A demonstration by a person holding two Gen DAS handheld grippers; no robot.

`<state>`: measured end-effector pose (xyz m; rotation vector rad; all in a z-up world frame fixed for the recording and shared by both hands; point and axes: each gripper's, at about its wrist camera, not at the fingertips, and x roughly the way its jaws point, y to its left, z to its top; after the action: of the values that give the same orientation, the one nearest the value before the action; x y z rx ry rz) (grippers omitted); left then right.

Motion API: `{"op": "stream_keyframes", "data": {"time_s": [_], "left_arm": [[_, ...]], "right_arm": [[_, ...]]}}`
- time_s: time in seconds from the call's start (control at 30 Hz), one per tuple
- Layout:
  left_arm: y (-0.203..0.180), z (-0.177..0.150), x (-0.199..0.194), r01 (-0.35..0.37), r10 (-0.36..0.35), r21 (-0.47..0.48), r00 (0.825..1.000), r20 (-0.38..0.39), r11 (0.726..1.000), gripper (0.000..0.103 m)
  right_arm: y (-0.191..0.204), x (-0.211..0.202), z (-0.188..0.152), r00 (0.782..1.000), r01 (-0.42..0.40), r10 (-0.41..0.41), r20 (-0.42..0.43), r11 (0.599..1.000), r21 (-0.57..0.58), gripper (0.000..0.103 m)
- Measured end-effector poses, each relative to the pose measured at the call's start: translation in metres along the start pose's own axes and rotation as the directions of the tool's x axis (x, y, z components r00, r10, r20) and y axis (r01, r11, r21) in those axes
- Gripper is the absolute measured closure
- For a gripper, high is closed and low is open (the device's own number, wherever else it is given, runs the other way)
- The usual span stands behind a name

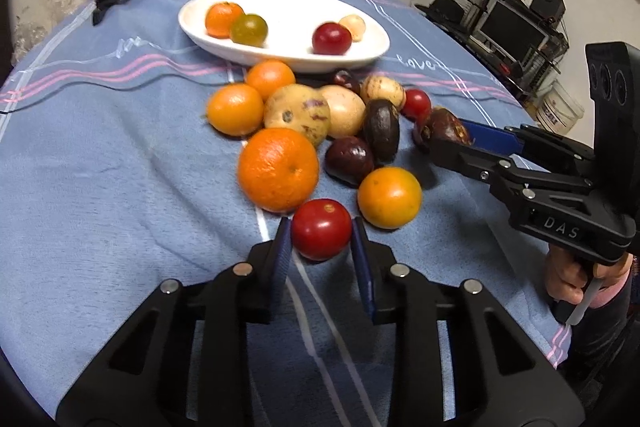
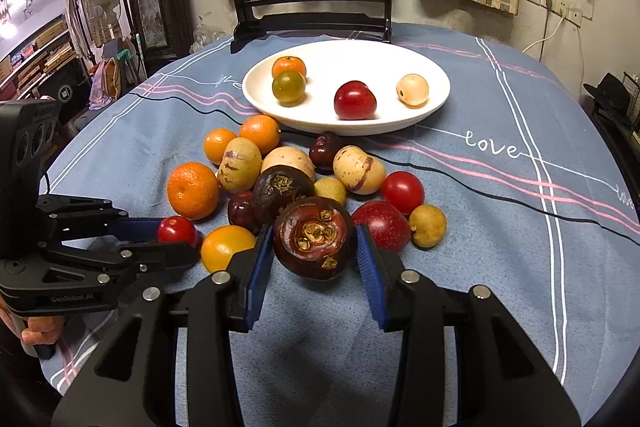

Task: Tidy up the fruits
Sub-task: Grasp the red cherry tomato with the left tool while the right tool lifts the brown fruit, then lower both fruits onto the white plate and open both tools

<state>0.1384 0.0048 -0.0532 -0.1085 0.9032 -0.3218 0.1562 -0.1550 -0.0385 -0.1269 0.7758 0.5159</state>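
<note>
left wrist view: my left gripper (image 1: 321,242) brackets the red tomato (image 1: 321,229), pads touching it or nearly, near the pile, to carry it to the white dish (image 1: 372,47). right wrist view: my right gripper (image 2: 316,247) likewise flanks the mangosteen (image 2: 314,237) on the bench (image 2: 500,247).

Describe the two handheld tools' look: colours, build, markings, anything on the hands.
Both match: the left tool and right tool have matte black plastic linkage frames with silver pivot pins and ribbed blue finger pads. The right body reads "DAS"; the left reads "GenRobot.AI". Each carries a black camera block with three round lenses. A bare hand with a pink cuff grips the right handle.
</note>
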Motion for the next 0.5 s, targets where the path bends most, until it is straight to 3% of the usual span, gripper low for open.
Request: {"op": "stream_keyframes", "data": {"time_s": [0.1,0.2,0.37,0.5], "left_arm": [[-0.006,0.0,-0.013,-0.033,0.031,0.033,0.998,0.058,0.999,0.073],[-0.01,0.013,-0.022,-0.036,0.031,0.074,0.998,0.062,0.997,0.073],[-0.003,0.074,-0.036,-0.011,0.001,0.074,0.992,0.128,0.997,0.073],[0.011,0.127,-0.014,0.006,-0.008,0.014,0.99,0.138,1.0,0.073]], "right_arm": [[-0.002,-0.004,0.001,0.999,-0.035,0.035,0.021,0.999,0.013,0.061],[-0.004,-0.007,0.009,0.995,-0.093,0.092,0.028,0.995,0.036,0.061],[-0.014,-0.012,0.046,0.994,-0.068,0.063,0.094,0.996,0.057,0.061],[-0.041,0.004,0.083,0.989,-0.044,0.022,0.15,0.988,0.145,0.061]]}}
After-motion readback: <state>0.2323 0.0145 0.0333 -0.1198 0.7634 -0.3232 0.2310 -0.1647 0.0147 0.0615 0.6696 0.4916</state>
